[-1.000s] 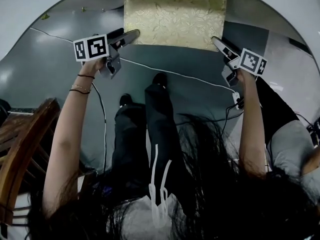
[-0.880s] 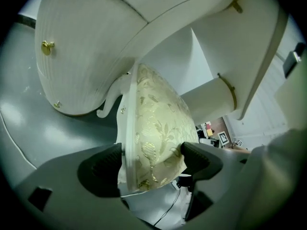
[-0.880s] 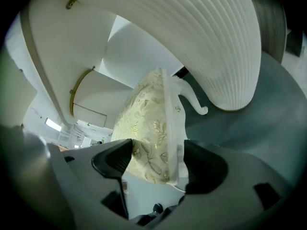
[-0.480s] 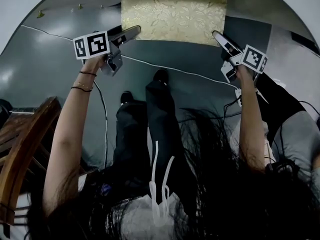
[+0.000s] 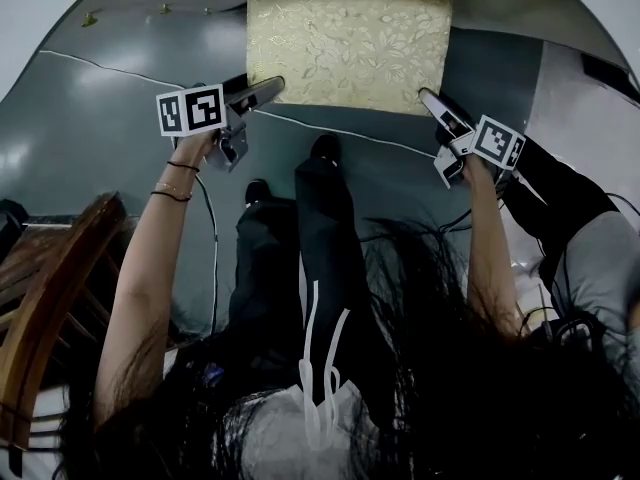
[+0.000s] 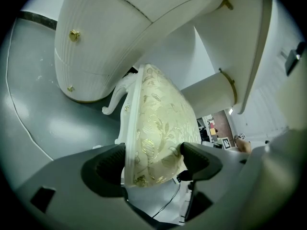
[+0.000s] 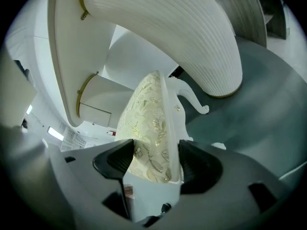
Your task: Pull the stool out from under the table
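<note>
The stool [image 5: 350,38], with a gold floral cushion on a white frame, stands on the grey floor, its far part under the white table [image 5: 35,8]. My left gripper [image 5: 270,89] is at its near left corner and my right gripper [image 5: 428,98] at its near right corner. In the left gripper view the jaws [image 6: 151,162] stand wide, with the pads against both sides of the stool's edge [image 6: 158,128]. The right gripper view shows my right gripper [image 7: 153,162] gripping the cushion corner [image 7: 148,119] the same way. The stool's curved white leg [image 6: 112,99] is visible beyond.
The table's ribbed white pedestal [image 6: 96,47] rises close behind the stool. A white cable [image 5: 340,140] crosses the floor just in front of it. The person's legs [image 5: 300,238] stand between my grippers. A wooden chair [image 5: 50,288] is at the left, another person [image 5: 590,268] at the right.
The stool has slid toward the person, with more of its cushion out from under the table. Both grippers have come back with it, still on its near corners.
</note>
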### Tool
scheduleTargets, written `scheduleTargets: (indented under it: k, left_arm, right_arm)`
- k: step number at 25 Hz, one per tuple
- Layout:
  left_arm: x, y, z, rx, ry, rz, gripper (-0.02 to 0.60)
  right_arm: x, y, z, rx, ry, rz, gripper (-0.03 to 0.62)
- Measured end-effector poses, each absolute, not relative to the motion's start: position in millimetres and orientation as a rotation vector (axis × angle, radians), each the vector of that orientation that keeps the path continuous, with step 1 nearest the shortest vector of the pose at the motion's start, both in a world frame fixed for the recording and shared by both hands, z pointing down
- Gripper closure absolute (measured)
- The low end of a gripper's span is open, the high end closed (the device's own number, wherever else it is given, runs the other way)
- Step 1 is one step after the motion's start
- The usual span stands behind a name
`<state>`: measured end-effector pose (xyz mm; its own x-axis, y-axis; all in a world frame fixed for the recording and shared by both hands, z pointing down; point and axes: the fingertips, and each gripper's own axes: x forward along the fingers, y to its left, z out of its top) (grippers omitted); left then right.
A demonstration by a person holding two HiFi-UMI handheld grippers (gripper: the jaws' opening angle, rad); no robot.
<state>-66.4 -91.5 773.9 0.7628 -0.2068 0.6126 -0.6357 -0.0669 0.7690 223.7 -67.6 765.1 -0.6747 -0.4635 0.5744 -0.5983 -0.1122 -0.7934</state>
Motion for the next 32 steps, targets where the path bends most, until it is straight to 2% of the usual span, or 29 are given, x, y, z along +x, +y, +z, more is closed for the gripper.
scheduleTargets:
  k: [20,32]
  left_arm:
    - [-72.2,-93.3,780.4,1.562,-0.624,0.450,0.198]
    - [-72.0,-87.0,780.2,1.563,-0.684,0.390,0.213]
  right_arm:
    - [222.7,-57.4,772.6,1.207,-1.824,1.998,0.289]
    - [231.0,-60.2,769.1,1.316,-1.830,1.915,0.293]
